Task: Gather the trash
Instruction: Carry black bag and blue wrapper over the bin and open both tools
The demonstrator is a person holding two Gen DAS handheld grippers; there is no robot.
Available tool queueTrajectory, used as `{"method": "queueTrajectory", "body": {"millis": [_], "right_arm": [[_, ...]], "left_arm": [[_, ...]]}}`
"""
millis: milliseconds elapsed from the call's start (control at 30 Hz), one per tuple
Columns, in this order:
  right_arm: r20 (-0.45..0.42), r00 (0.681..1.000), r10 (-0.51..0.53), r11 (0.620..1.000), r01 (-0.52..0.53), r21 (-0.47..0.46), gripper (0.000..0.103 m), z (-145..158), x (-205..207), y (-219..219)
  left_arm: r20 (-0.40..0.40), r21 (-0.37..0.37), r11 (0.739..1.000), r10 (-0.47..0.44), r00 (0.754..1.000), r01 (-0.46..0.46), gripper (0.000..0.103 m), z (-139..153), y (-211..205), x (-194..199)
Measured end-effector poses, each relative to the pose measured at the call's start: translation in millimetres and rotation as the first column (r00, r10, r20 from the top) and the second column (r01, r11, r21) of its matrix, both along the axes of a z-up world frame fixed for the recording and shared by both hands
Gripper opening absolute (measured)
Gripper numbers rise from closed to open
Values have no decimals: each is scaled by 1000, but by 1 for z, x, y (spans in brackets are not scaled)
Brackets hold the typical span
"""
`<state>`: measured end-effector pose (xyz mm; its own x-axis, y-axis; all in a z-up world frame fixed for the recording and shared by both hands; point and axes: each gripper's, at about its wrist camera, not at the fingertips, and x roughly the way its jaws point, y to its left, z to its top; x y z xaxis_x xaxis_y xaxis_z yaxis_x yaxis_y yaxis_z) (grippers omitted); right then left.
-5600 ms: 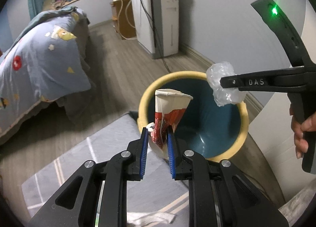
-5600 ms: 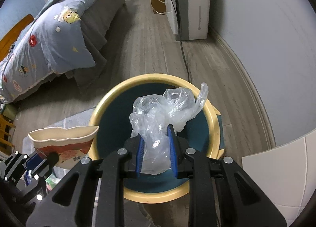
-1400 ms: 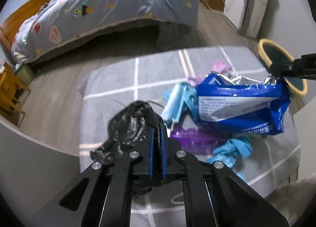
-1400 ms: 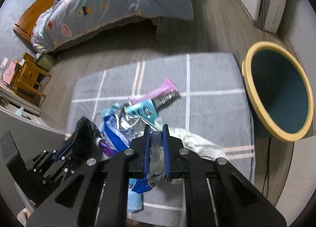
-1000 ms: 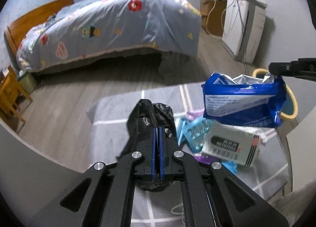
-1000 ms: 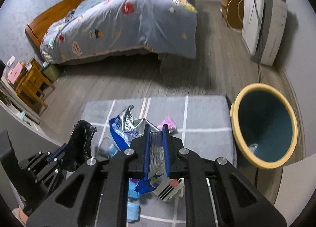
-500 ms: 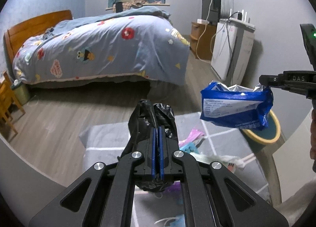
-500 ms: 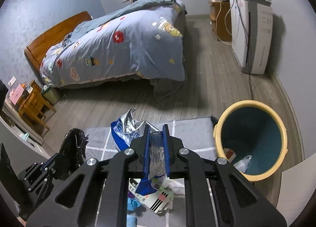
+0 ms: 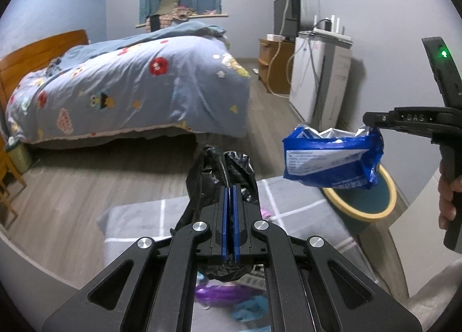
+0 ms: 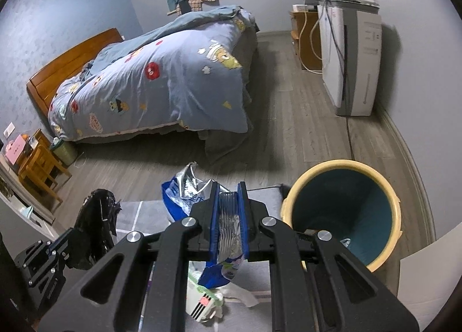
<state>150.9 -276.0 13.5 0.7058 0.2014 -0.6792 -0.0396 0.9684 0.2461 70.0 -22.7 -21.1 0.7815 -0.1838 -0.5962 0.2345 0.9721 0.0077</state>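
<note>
My left gripper [image 9: 230, 187] is shut on a crumpled black plastic bag [image 9: 213, 176], held in the air over the grey rug; the bag also shows in the right wrist view [image 10: 95, 225]. My right gripper [image 10: 229, 190] is shut on a blue and silver foil wrapper [image 10: 180, 190], which hangs just left of and above the bin in the left wrist view [image 9: 332, 158]. The yellow-rimmed teal bin [image 10: 343, 210] stands on the floor to the right, with some trash at its bottom; it also shows in the left wrist view [image 9: 361, 210].
Loose trash lies on the grey rug [image 9: 138, 216] below: a purple wrapper [image 9: 219, 293], blue scraps [image 9: 248, 307] and a white packet [image 10: 202, 306]. A bed with a blue quilt [image 10: 161, 80] stands behind. A white appliance [image 10: 352, 60] with cables stands by the right wall.
Both grippers have risen and tilted up with their loads. The right gripper has carried the blue wrapper closer to the bin. The trash on the rug has dropped low in view.
</note>
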Motion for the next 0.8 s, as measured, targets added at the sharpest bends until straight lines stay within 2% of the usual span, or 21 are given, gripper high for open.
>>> {"method": "queueTrajectory", "body": {"millis": [367, 800], "right_arm": [[-35, 997, -75, 996, 77, 40, 12, -14, 10, -54], [-56, 982, -182, 982, 184, 32, 12, -26, 10, -126]], "left_arm": [[-24, 20, 997, -72, 997, 73, 4, -11, -52, 14], [-39, 22, 988, -153, 987, 154, 4, -22, -109, 24]]}}
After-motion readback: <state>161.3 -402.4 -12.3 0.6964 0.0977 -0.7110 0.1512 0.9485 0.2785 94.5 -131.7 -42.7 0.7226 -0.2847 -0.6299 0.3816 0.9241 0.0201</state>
